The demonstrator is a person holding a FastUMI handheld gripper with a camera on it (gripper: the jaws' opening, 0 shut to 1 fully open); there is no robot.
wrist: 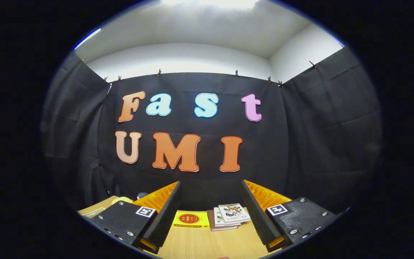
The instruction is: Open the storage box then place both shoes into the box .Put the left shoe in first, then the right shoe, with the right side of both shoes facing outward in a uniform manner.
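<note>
My gripper [210,212] is open, its two fingers spread wide with nothing between them, held high above a wooden table [199,242] and facing the black cloth wall. Left of the left finger [164,216] a small pale yellow shape [122,200] and a dark rounded bit [142,195] peek out at the table's far side; what they are I cannot tell.
Beyond the fingers, near the table's far edge, lies a yellow booklet with a red round mark [189,219]. Beside it on the right sits a small stack of books [228,216] with a white illustrated cover on top. The cloth wall stands close behind.
</note>
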